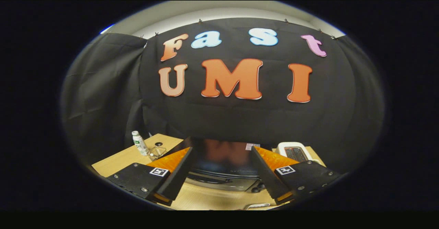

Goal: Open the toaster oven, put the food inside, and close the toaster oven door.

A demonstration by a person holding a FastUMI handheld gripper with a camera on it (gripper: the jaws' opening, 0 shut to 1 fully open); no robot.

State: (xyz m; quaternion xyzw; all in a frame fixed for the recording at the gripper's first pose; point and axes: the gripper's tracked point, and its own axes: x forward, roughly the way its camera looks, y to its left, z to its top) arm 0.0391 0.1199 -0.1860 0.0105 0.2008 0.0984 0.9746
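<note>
I see the toaster oven (pixel 223 174) directly ahead of the gripper (pixel 222 174), framed in the gap between the two fingers. Its dark glossy top reflects the wall behind, and its front, with a handle bar and knobs at the lower right, faces the camera; the door appears closed. The fingers are spread wide, gripping nothing, one to each side of the oven, and I cannot tell whether they touch it. I cannot identify the food from this position.

The oven stands on a light wooden table (pixel 113 160). To the oven's left, beyond the left finger, a small wire basket (pixel 157 152) sits just beside a small white bottle (pixel 140 143) with a green label, both near the table's far left edge. A small dark round spot (pixel 158 143) lies on the table behind the basket. To the right, beyond the right finger, a white toaster (pixel 293 151) stands near the table's back edge. Bare tabletop shows in front of the oven, between the fingers. The black cloth wall closes in behind.
</note>
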